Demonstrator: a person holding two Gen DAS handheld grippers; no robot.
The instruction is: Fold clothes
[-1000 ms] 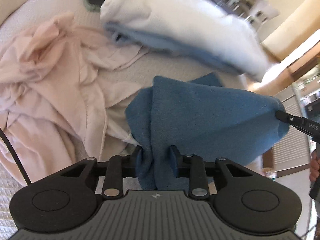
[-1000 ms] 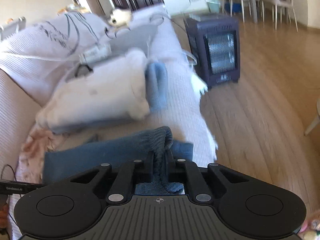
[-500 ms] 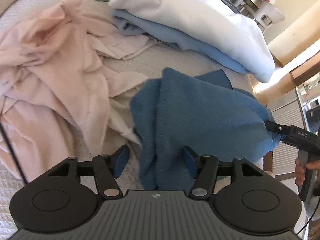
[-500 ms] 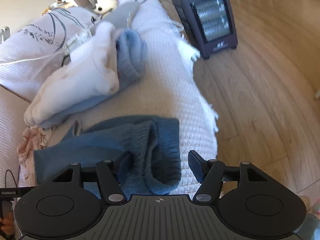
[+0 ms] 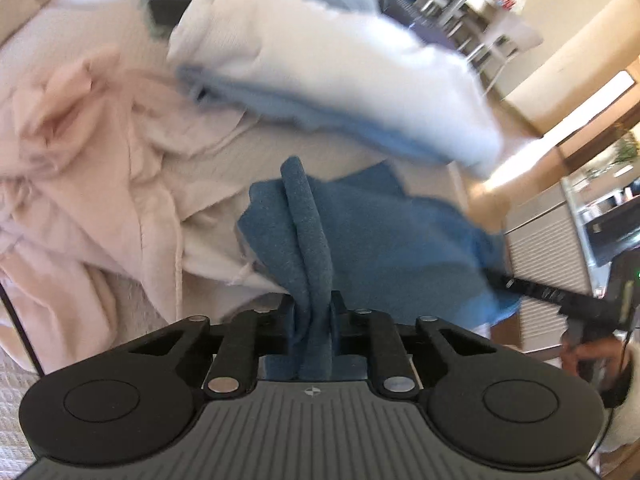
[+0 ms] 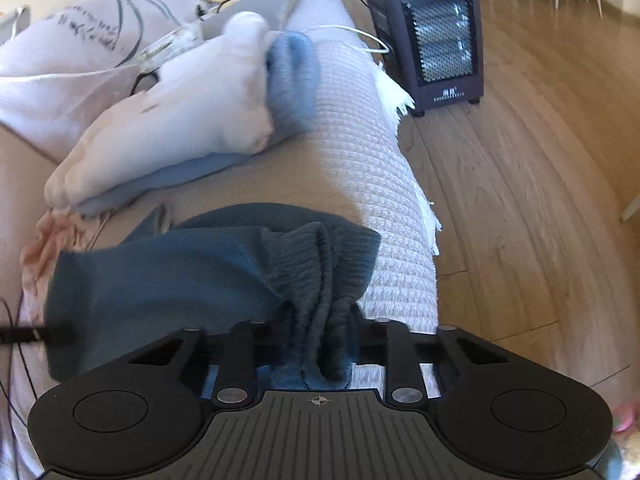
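A white-and-blue stack (image 5: 340, 80) is already folded on the sofa (image 6: 360, 152); a pink garment (image 5: 80, 168) is left crumpled. The blue garment (image 5: 380, 240), partly folded, is held stretched between both grippers just above the seat, its long axis running across from one to the other. The left gripper (image 5: 313, 314) and the right gripper (image 6: 320, 320) are closing, fingers pinching bunched blue cloth
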